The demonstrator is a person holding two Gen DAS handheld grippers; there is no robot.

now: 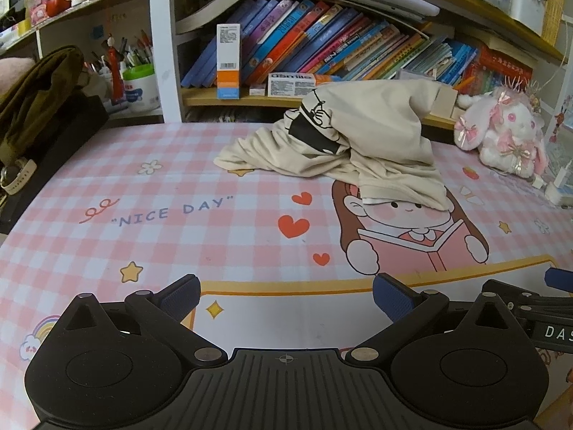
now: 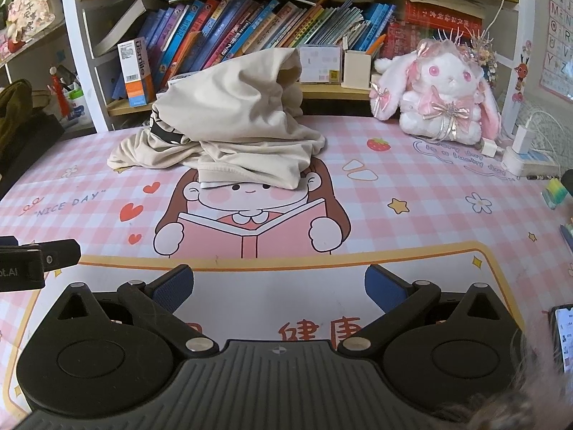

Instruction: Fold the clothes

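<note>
A cream garment (image 1: 361, 136) with a black printed figure lies crumpled in a heap at the back of the desk, leaning up against the bookshelf; the right wrist view shows the same garment (image 2: 243, 125) piled high. My left gripper (image 1: 286, 299) hovers open over the near part of the pink checked desk mat (image 1: 179, 193), well short of the cloth, nothing between its blue pads. My right gripper (image 2: 279, 288) is open too, low over the mat (image 2: 412, 193), empty. Each gripper's edge shows in the other's view.
A bookshelf (image 1: 322, 46) full of books backs the desk. A white and pink plush rabbit (image 2: 440, 93) sits at the back right beside a charger and power strip (image 2: 526, 157). A phone (image 2: 564, 337) lies at the right edge. An olive bag (image 1: 32, 96) stands left.
</note>
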